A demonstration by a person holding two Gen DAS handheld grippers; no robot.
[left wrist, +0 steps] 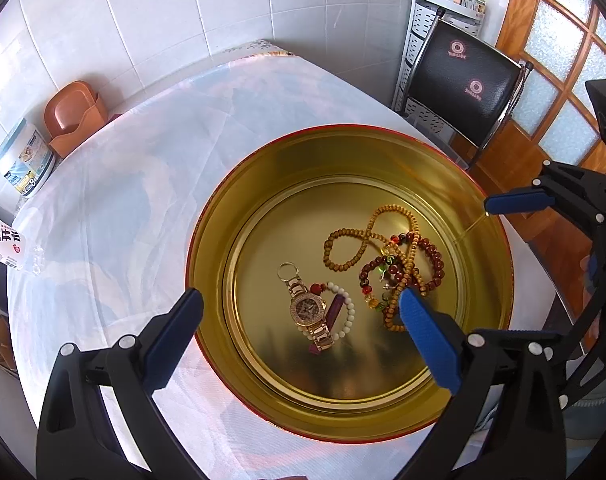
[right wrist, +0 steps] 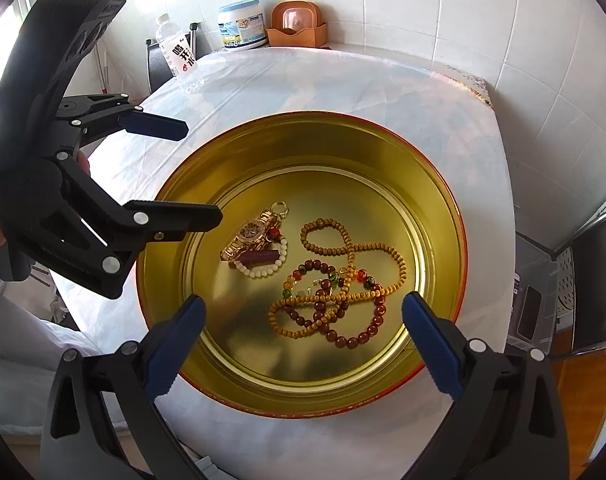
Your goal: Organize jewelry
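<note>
A round gold tin (left wrist: 263, 216) (right wrist: 343, 144) with a red outer rim stands on the white-covered table. Inside lie a gold watch (left wrist: 309, 308) (right wrist: 255, 234), a white bead bracelet (left wrist: 349, 310) (right wrist: 263, 272) with a dark red bar, a long tan wooden bead necklace (left wrist: 345, 250) (right wrist: 331, 228), and dark red bead bracelets (left wrist: 435, 264) (right wrist: 355, 336) tangled with it. My left gripper (left wrist: 299, 320) is open and empty above the tin's near side; it also shows in the right wrist view (right wrist: 201, 172). My right gripper (right wrist: 303, 320) is open and empty above the tin; one of its fingers (left wrist: 519, 202) shows at the tin's right rim.
A white tub (left wrist: 25, 162) (right wrist: 243, 26), an orange holder (left wrist: 77, 114) (right wrist: 297, 24) and a water bottle (right wrist: 177, 48) stand at the table's edge by the tiled wall. A black chair (left wrist: 463, 80) and a shelf stand beyond the table, near a wooden door.
</note>
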